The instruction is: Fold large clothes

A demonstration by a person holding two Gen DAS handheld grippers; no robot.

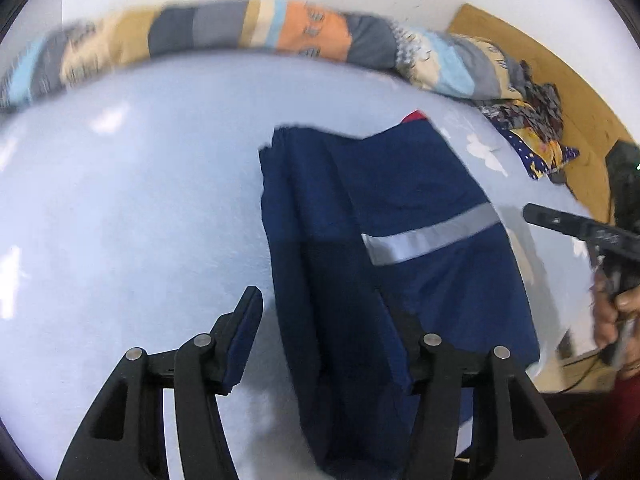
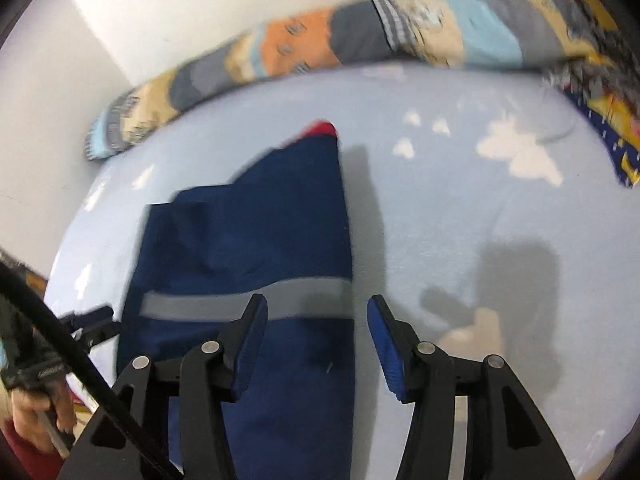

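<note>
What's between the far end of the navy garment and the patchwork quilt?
Only bare light-blue sheet separates the navy garment from the patchwork quilt; both wrist views show it.

Navy garment (image 1: pixel 400 208): matt woven cloth, smooth, softly creased; grey band (image 1: pixel 432 238) at 3 o'clock of its middle, glossier, with a reflective sheen. Pale blue sheet (image 1: pixel 132 208): soft matt cloth, faintly fuzzy, printed with white patches. Rolled quilt (image 1: pixel 256 26) at 12 o'clock: matt patchwork cloth in grey, tan, orange and light blue. Board (image 1: pixel 576 92) at 2 o'clock: brown, matt, wood-like. Left gripper (image 1: pixel 324 320) and right gripper (image 2: pixel 318 320): matt black plastic, shiny metal pins, ribbed blue pads (image 2: pixel 384 344), rubbery in look.
</note>
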